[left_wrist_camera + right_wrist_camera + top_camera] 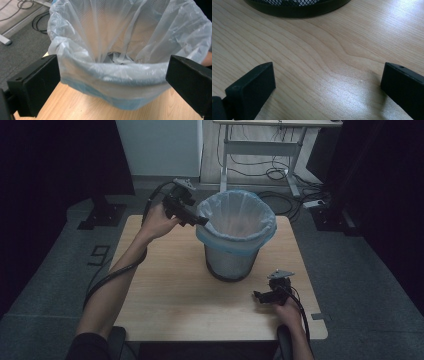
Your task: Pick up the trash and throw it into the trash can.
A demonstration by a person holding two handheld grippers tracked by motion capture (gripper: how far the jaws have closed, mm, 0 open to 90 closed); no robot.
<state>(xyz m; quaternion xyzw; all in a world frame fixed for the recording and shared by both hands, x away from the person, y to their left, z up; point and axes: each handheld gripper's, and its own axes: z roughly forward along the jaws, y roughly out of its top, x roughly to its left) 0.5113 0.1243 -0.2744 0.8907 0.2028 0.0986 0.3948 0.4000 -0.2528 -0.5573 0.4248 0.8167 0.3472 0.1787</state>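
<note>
The mesh bin (234, 257) with its pale blue liner (236, 220) stands just past the centre of the table (175, 295), with bare wood all around it. The left gripper (200, 220) hangs at the rim's nine o'clock, jaws spread wide and holding nothing. The right gripper (258, 296) rests at five o'clock near the table's front edge, jaws wide apart and empty over open wood.

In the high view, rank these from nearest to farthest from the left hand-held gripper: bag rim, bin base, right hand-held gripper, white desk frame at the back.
From the left hand-held gripper:
1. Bag rim, right at its jaw tips on the bin's left side.
2. Bin base, below and to the right, mid-table.
3 and 4. Right hand-held gripper, near the table's front right, and white desk frame, beyond the table's far edge: too close to call.
</note>
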